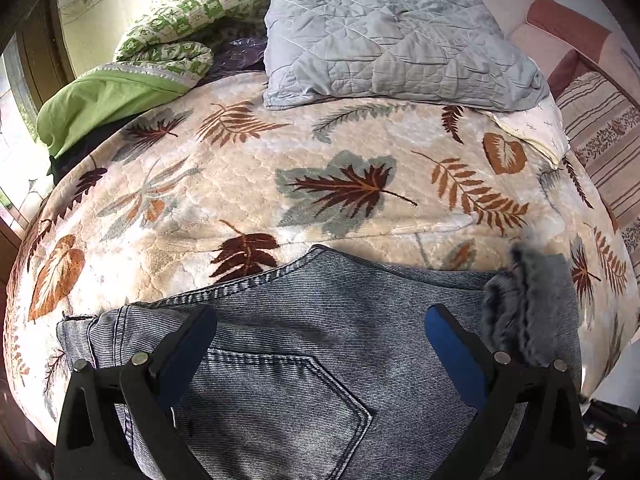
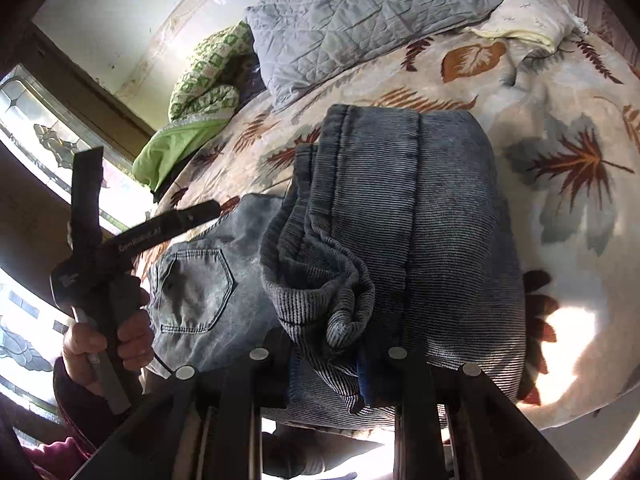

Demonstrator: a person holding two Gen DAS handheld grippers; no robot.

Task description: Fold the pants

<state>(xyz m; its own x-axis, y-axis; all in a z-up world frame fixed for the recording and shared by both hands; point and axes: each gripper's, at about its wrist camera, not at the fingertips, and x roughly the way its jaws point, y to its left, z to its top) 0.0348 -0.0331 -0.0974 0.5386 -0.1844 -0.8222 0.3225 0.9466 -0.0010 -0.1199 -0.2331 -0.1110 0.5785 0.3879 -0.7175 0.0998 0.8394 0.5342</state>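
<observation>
Denim fills the bottom of both views: the jeans (image 2: 400, 220) lie on the bed (image 1: 320, 184), near its front edge, the seat and back pocket (image 1: 288, 392) flat under my left tongs (image 1: 320, 344), the legs doubled over toward my right.

Biggest risk, as I judge it: the whole folded leg stack slides or flops open while I carry it across, since my right tongs (image 2: 326, 364) pinch only a bunched cuff end and the heavy cloth hangs from that one point; next, the fold lands crooked over the seat, because nothing pins the waist part; smallest, the cuff (image 2: 332, 300) slips from the pads, the bite being thick and rumpled.

Right tongs: drawn narrow, pinching the cuff bundle between the blue pads; left tongs: spread wide, holding nothing, hovering just over the pocket area, and I cannot tell whether the tips brush the denim.
</observation>
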